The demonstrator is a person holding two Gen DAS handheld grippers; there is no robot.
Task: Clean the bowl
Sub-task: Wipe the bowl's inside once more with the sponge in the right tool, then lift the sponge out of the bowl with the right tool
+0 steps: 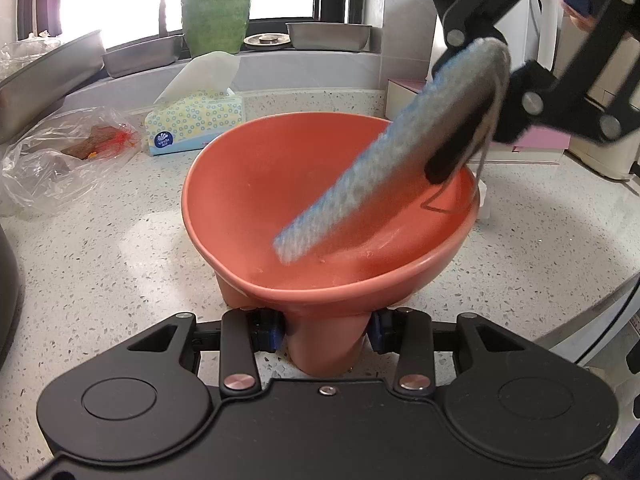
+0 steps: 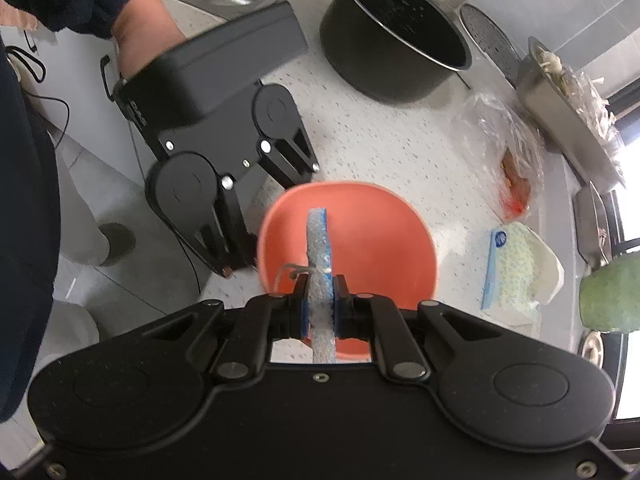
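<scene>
The left gripper (image 1: 326, 330) is clamping the bowl (image 1: 320, 208) by its foot on the counter (image 1: 120, 264); the right gripper (image 2: 320, 312) is pinching the sponge (image 2: 318, 240), angling its long axis down into the bowl.

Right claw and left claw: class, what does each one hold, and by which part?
The right claw pinches the blue scrubbing pad near its upper end. The left claw grips the orange bowl by its foot.

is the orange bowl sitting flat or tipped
Tipped. The bowl leans with its opening toward the sponge, its far rim high and near rim low, while the left gripper clamps its base.
</scene>
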